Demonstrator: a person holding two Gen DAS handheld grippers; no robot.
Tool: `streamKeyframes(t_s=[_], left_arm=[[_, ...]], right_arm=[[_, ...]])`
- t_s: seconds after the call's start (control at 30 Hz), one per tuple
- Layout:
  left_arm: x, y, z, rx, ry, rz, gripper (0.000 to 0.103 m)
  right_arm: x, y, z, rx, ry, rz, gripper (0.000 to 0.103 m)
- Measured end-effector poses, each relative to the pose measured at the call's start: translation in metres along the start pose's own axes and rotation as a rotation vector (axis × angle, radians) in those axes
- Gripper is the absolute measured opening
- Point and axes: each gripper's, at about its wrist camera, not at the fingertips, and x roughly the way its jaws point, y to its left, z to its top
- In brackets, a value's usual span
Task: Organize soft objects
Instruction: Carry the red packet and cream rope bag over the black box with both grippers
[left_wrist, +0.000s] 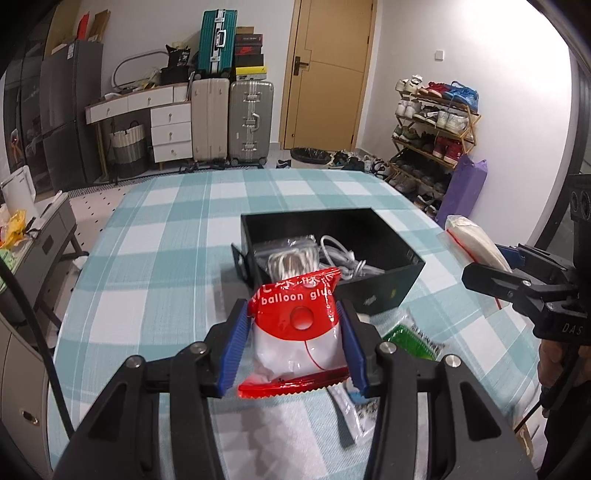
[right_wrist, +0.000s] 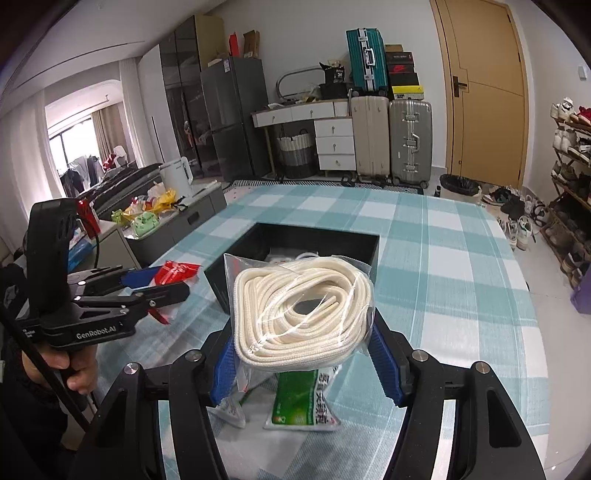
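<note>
The left gripper (left_wrist: 295, 332) holds a red-and-white "balloon glue" packet (left_wrist: 299, 328) pinched between its blue pads (left_wrist: 236, 350), lifted clear of the checked tablecloth (left_wrist: 155, 258) and just short of the black box (left_wrist: 369, 236). The right gripper (right_wrist: 303, 347) clamps a clear bag of coiled white rope (right_wrist: 301, 314), also held above the cloth, with a green packet (right_wrist: 301, 400) lying on the table beneath it. Both grippers point forward and downward toward the box, which sits just beyond them and already contains white cables (left_wrist: 332, 258). In the right view, a hand (right_wrist: 70, 373) grips the left tool's handle.
</note>
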Motion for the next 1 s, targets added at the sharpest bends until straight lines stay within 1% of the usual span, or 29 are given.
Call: streamKeyframes(t_s=[0.43,0.73,1.0], left_arm=[[0.016,-0.011,0.035,0.026,-0.034,-0.023,0.047],[0.031,-0.011,0.046,0.025,-0.032,-0.034,0.047],[0.056,-0.007,0.051,0.020,0.002,-0.033,0.047]], right_arm=[[0.007,-0.008,0.033,0.017,-0.032,-0.002,0.064],[0.034,-0.013,0.041,0.005,0.011,-0.005,0.064],[0.060,-0.014,0.043,-0.021,0.061,0.004,0.064]])
